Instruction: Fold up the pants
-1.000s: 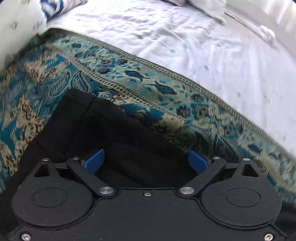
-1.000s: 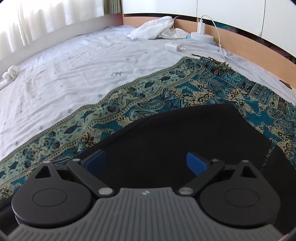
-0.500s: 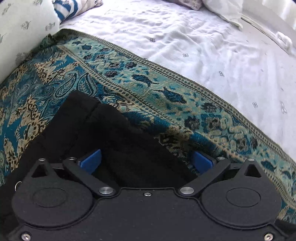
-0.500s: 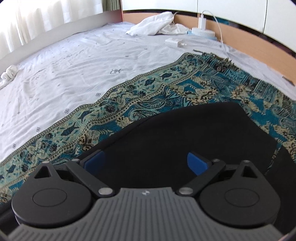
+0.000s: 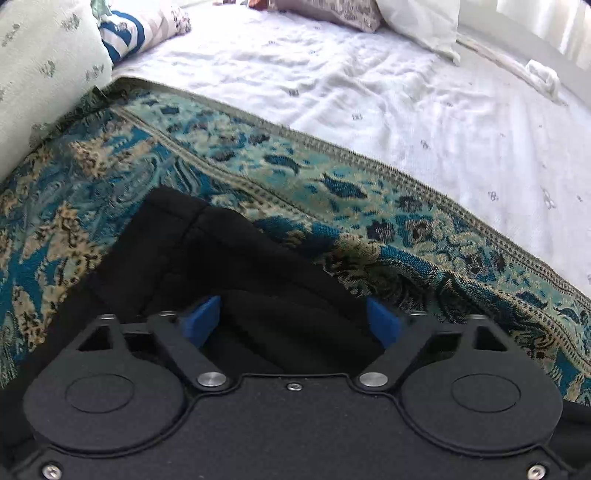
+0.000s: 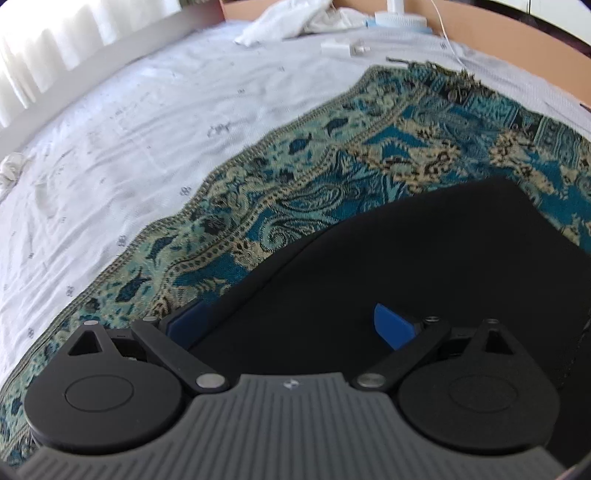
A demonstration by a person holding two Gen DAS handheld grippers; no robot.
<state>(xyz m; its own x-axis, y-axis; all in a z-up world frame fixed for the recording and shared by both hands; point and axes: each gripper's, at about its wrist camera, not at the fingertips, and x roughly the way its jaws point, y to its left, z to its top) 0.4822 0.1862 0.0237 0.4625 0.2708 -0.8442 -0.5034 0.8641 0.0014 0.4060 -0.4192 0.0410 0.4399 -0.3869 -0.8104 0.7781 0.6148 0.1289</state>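
Black pants (image 5: 207,266) lie on a teal patterned blanket (image 5: 332,192) on a bed. In the left wrist view my left gripper (image 5: 293,321) is open, its blue pads wide apart over a folded corner of the pants. In the right wrist view the pants (image 6: 424,258) spread as a flat black panel. My right gripper (image 6: 291,325) is open above the panel, its left pad at the cloth's edge. Neither gripper holds cloth.
A white sheet (image 5: 406,103) covers the bed beyond the blanket (image 6: 332,166). Pillows (image 5: 44,74) lie at the left. A white charger (image 6: 343,48), cable and crumpled white cloth (image 6: 291,18) sit by the wooden headboard (image 6: 517,33).
Both grippers have pulled back and tilted a little; the views show more of the bed. The right view has rolled left. The pants have not visibly moved.
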